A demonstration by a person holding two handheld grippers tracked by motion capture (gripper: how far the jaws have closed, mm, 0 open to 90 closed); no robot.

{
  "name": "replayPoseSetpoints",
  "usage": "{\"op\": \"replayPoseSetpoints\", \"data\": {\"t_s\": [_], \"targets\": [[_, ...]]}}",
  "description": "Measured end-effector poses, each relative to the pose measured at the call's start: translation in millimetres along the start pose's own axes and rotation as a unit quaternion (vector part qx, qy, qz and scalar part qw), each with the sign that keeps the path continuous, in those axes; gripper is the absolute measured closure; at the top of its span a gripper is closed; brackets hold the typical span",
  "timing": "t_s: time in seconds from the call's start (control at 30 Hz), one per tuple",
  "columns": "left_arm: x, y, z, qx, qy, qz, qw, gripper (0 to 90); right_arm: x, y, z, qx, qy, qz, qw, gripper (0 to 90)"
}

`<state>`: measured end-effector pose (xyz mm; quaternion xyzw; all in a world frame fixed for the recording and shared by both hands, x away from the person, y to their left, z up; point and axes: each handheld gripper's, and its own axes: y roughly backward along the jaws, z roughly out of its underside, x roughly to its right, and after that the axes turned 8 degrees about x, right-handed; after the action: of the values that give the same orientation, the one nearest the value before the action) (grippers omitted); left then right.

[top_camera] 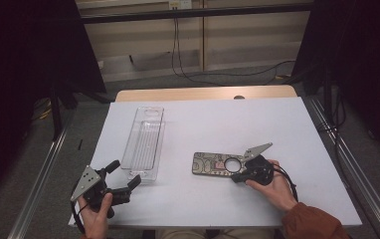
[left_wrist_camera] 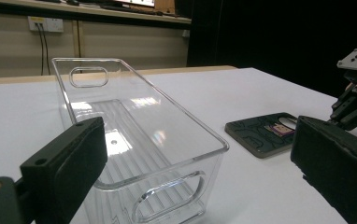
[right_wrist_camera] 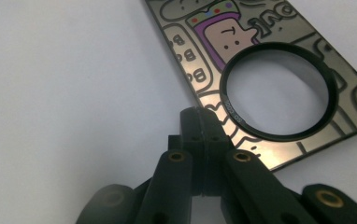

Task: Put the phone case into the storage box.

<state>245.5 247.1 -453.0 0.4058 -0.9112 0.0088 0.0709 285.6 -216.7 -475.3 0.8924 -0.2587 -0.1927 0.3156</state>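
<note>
Meanwhile, clear bin (top_camera: 143,142) with nothing inside, left gripper (top_camera: 120,179) jaws spread beside it, right gripper (top_camera: 239,175) jaws pinching the phone case (top_camera: 213,164).

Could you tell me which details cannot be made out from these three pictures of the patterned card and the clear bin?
- Right tool: shut jaws cover the patterned card's near edge in the right gripper view; a pinch cannot be confirmed.
- Card drawing: too small in the high view, cut off by frame edges close up.
- Clear bin: left tool's pads hide its near corners.
</note>
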Motion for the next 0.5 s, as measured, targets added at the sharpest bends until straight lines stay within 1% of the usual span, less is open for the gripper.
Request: {"op": "replayPoseSetpoints", "data": {"t_s": [0.03,0.07,0.1,0.17,0.23,0.27,0.33,0.37,0.4,0.43,0.47,0.5], "targets": [[0.0,0.0,0.0,0.000,0.000,0.000,1.0000,3.9,0.0,0.0,0.0,0.000,0.000,0.000,1.0000,90.0],[-0.5,0.3,-0.1,-0.003,-0.003,0.001,1.0000,3.9,0.5,-0.5,0.1,0.006,-0.005,-0.001,1.0000,90.0],[-0.5,0.2,-0.1,-0.003,-0.003,0.001,1.0000,3.9,2.0,0.0,-0.2,0.002,0.000,0.000,1.0000,90.0],[-0.4,0.0,-0.1,-0.001,-0.001,0.000,1.0000,3.9,2.2,-0.2,-0.2,0.003,0.000,0.001,1.0000,90.0],[0.0,-0.4,0.0,0.002,0.002,-0.001,1.0000,3.9,2.8,-0.1,-0.8,0.002,0.001,0.004,1.0000,90.0],[-0.3,-0.1,-0.1,0.001,0.000,0.000,1.0000,3.9,3.3,-0.3,-0.7,0.004,0.000,0.004,1.0000,90.0],[0.5,-0.1,0.0,0.002,0.003,0.002,1.0000,3.9,5.1,0.5,-1.7,-0.002,0.002,0.010,0.9999,90.0],[0.6,0.0,-0.1,0.002,0.003,0.002,1.0000,3.9,5.6,0.1,-1.6,0.002,-0.001,0.013,0.9999,90.0],[0.5,-0.1,-0.1,0.002,0.003,0.002,1.0000,3.9,6.5,0.9,-2.2,-0.003,-0.004,0.013,0.9999,90.0],[0.1,-0.4,-0.1,0.004,0.003,-0.001,1.0000,3.9,7.4,0.2,-1.9,0.002,-0.002,0.013,0.9999,90.0],[-0.3,-0.3,-0.1,0.003,0.002,-0.002,1.0000,4.0,8.2,0.6,-2.4,-0.002,0.000,0.013,0.9999,90.0],[-0.3,-0.3,-0.1,0.003,0.001,-0.002,1.0000,3.9,8.4,0.3,-2.4,0.001,-0.004,0.009,1.0000,90.0]]}}
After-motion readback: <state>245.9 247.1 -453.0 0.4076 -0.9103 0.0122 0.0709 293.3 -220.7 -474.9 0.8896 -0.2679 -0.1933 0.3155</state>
